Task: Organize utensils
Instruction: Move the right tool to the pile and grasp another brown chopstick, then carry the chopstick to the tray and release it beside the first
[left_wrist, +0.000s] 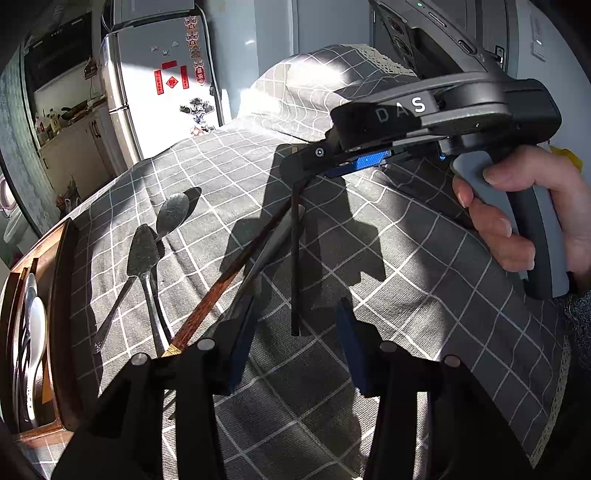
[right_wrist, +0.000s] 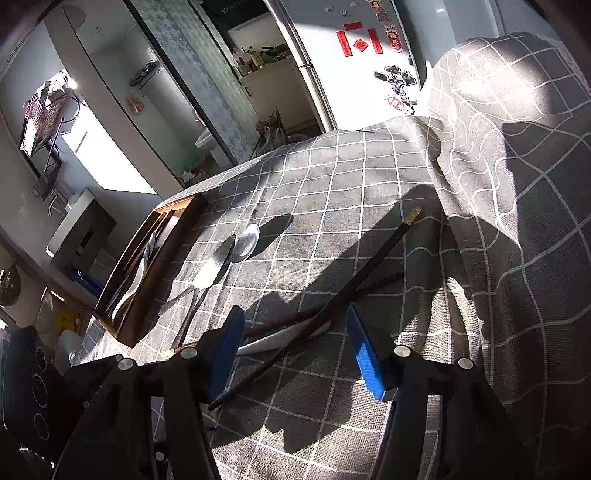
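Observation:
A black chopstick (left_wrist: 295, 266) (right_wrist: 332, 306) lies on the grey checked cloth. It passes between the wide-apart blue pads of my right gripper (right_wrist: 295, 354) (left_wrist: 317, 171), which is open and does not press on it. Its near end stops just in front of my left gripper (left_wrist: 295, 347), also open, with nothing in it. A brown gold-tipped chopstick (left_wrist: 221, 284) (right_wrist: 277, 323) and a pale utensil handle (left_wrist: 275, 240) (right_wrist: 273, 341) cross under the black one. To the left lie a metal spoon (left_wrist: 173, 214) (right_wrist: 247, 240) and a serrated spoon (left_wrist: 144, 247) (right_wrist: 214, 269).
A wooden tray (left_wrist: 61, 295) (right_wrist: 184, 218) with white spoons (left_wrist: 37, 332) stands at the table's left edge. A cloth-draped hump (left_wrist: 314, 85) (right_wrist: 498, 110) rises at the back. A person's hand (left_wrist: 517, 221) grips the right gripper's handle. A fridge (left_wrist: 166, 81) stands beyond the table.

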